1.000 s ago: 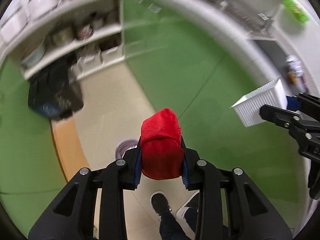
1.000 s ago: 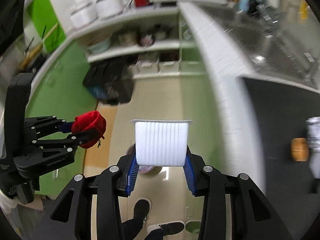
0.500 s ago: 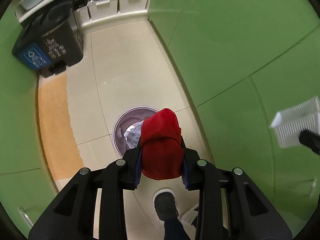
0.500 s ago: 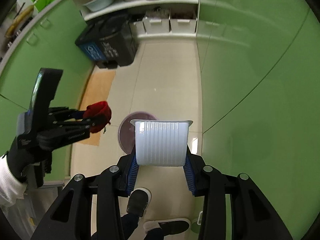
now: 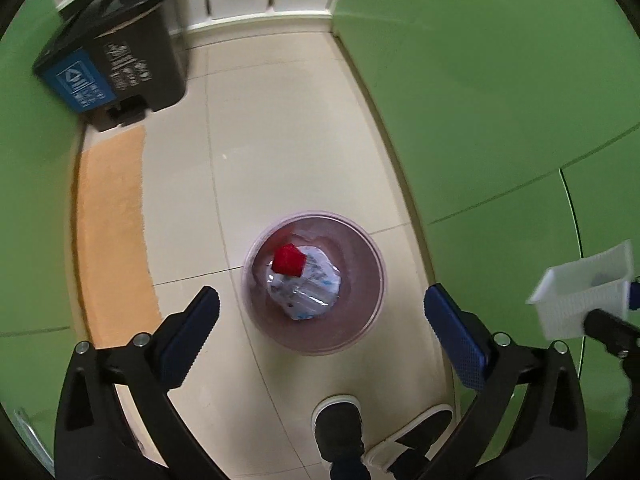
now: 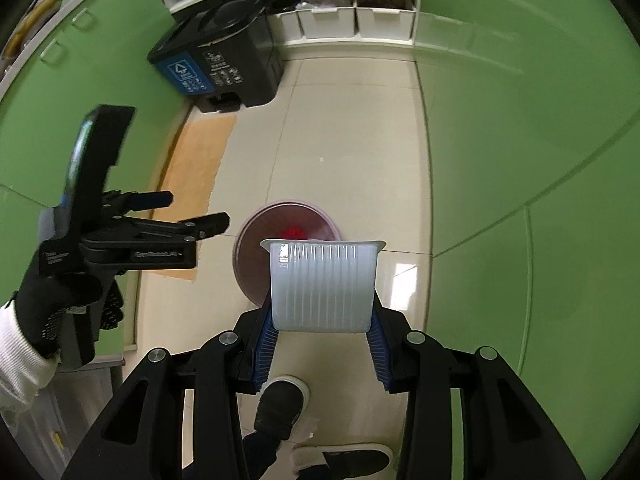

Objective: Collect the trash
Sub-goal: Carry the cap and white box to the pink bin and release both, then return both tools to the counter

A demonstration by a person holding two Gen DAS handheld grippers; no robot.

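Observation:
A round purple bin [image 5: 362, 332] stands on the tiled floor below me. Inside it lie a crumpled clear plastic bottle [image 5: 306, 290] and a red cloth [image 5: 289, 261]. My left gripper [image 5: 320, 316] is open and empty above the bin; it also shows in the right wrist view [image 6: 196, 216]. My right gripper [image 6: 322, 334] is shut on a white ribbed plastic tub [image 6: 323, 284], held above the bin's [image 6: 250, 256] near edge. The tub also shows at the right of the left wrist view [image 5: 584, 296].
A black recycling bin [image 5: 116, 64] with a blue label stands at the back left by white shelves with storage boxes [image 6: 328, 20]. An orange mat [image 5: 112, 232] lies left of the purple bin. Green cabinet fronts [image 5: 500, 100] line both sides. The person's shoes [image 5: 340, 428] are below.
My left gripper has opened and the red cloth has dropped into the purple bin. Both grippers have tilted down over the bin; the right still holds the white tub.

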